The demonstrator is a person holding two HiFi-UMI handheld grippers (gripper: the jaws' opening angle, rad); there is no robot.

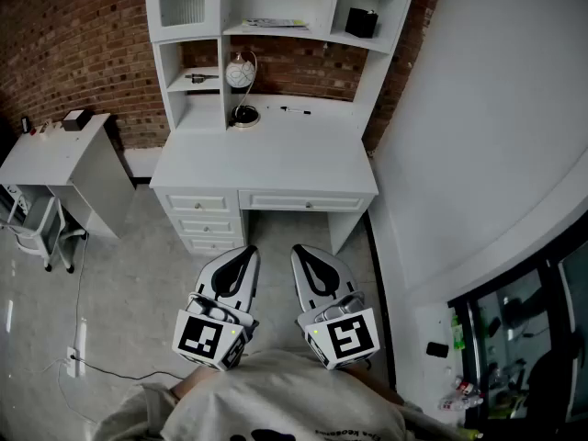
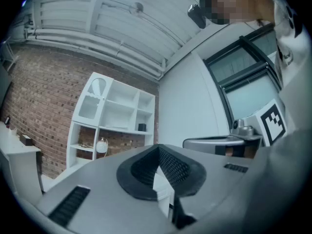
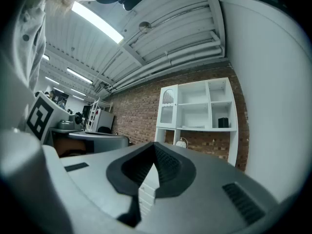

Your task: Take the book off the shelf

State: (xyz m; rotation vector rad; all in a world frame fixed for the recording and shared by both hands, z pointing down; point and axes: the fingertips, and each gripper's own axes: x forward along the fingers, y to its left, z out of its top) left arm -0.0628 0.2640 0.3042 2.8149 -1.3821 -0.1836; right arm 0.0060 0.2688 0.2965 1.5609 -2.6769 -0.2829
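The book point(image 1: 274, 23) lies flat on the middle shelf of the white hutch point(image 1: 220, 7) that stands on the white desk point(image 1: 266, 159) against the brick wall. Both grippers are held low in front of the desk, well short of it and apart from the book. My left gripper point(image 1: 245, 252) is shut with nothing between its jaws, and so is my right gripper point(image 1: 303, 251). In the left gripper view the shut left gripper point(image 2: 157, 147) points toward the hutch point(image 2: 114, 118). In the right gripper view the shut right gripper point(image 3: 155, 145) faces the hutch point(image 3: 197, 113).
A round white lamp point(image 1: 241, 73) and a pen point(image 1: 294, 110) are on the desk. A black box point(image 1: 361, 22) sits in the right cubby. Drawers point(image 1: 207, 219) front the desk. A side table point(image 1: 64, 159) and a chair point(image 1: 32, 228) stand left. A white wall point(image 1: 478, 136) runs along the right.
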